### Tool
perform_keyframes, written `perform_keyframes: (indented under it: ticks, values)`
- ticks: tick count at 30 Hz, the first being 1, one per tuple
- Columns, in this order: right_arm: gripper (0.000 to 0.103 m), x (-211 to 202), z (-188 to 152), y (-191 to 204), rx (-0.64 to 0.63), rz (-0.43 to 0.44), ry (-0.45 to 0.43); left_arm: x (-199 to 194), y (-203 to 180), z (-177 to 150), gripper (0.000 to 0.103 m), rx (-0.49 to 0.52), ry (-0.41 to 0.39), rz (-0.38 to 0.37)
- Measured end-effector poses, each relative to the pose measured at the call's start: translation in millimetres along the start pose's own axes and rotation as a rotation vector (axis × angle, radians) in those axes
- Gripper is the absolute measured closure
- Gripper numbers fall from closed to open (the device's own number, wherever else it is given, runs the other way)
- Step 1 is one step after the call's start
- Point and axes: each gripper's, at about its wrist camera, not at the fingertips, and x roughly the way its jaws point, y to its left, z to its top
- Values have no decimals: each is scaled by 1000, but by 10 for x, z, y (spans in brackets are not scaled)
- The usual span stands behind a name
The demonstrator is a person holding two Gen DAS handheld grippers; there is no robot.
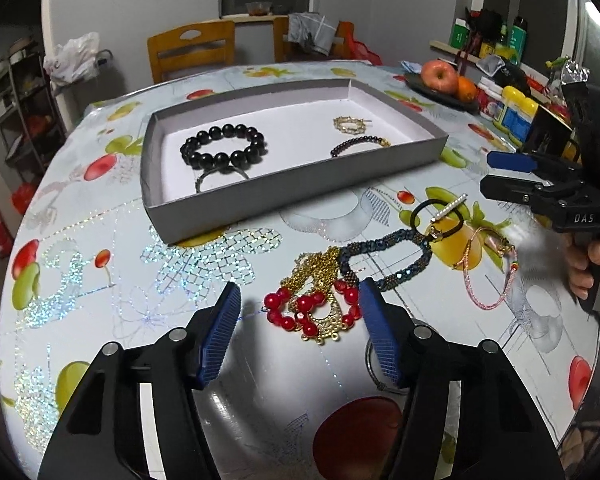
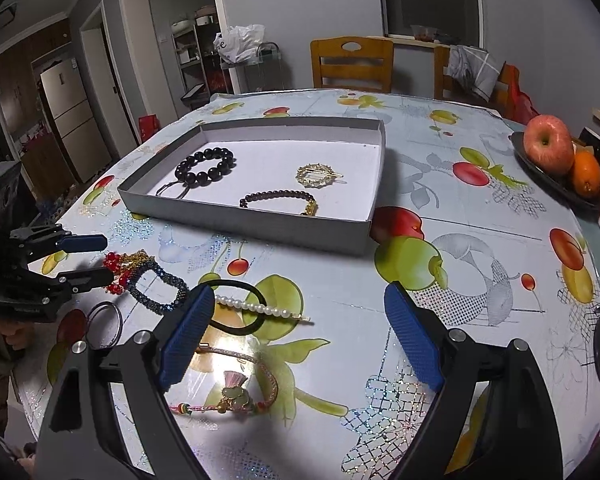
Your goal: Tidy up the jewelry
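- Only the left wrist view shows the red bead and gold chain piece (image 1: 314, 306) whole: faceted red beads tangled with fine gold links and a pierced gold plate, lying near the counter's (image 1: 100, 240) near edge, between the tips of the left gripper (image 1: 298, 312).
- The left gripper's blue ribbed fingers (image 1: 220, 332) stand partly apart, one on each side of that piece; the pads do not press on it.
- Only the right wrist view shows the pink cord bracelet (image 2: 236, 384) up close, thin and woven with a pale green charm and a pink tassel, just in front of the right gripper (image 2: 300, 336).
- The right gripper's fingers (image 2: 186, 336) are wide apart with nothing held.
- The right wrist view also shows a plain metal ring (image 2: 105, 324) beside the left gripper, mostly hidden in the other view.
- A dark blue beaded band (image 1: 384, 258), a black elastic hair tie (image 2: 240, 306) and a pearl-lined hair pin (image 2: 260, 309) lie close together between the two pieces.
- The shallow grey cardboard tray (image 1: 300, 184), white inside, sits mid-counter. It holds a bracelet of large glossy black beads (image 1: 224, 146), a small dark bead bracelet with a gold clasp (image 1: 360, 146), and a round gold brooch (image 1: 350, 124).
- A dark dish of fruit (image 2: 560, 160) stands at the counter's right edge.
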Motion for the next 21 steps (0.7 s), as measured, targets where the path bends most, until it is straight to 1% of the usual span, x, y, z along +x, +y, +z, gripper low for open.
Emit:
perform_keyframes:
  ticks: [4,8,9,10,12,14,16,17,21]
  values:
    - [18,19,3,-24,12,-2,10,42,34,2,39,-14,21,0]
    - [18,30,1,-40,16,-4,14,62,71,-1,39,-30,33,-18]
    - [18,29,5,-39,16,-7,14,64,81,-1,42,-36,33,-24]
    - [18,26,4,-35,15,-10,14,63,85,-1,44,-39,33,-28]
    - [18,17,2,-29,11,-14,9,54,99,-3,65,-47,29,-28]
    - [18,5,-4,-18,8,-22,5,46,102,-3,75,-51,24,-32]
    - [18,1,-6,-19,7,-27,4,26,116,-3,80,-59,14,-34]
    - [18,3,-5,-22,9,-28,5,4,133,-5,85,-68,2,-34]
    - [18,7,-4,-35,11,-26,8,-65,226,-13,90,-120,-33,-22]
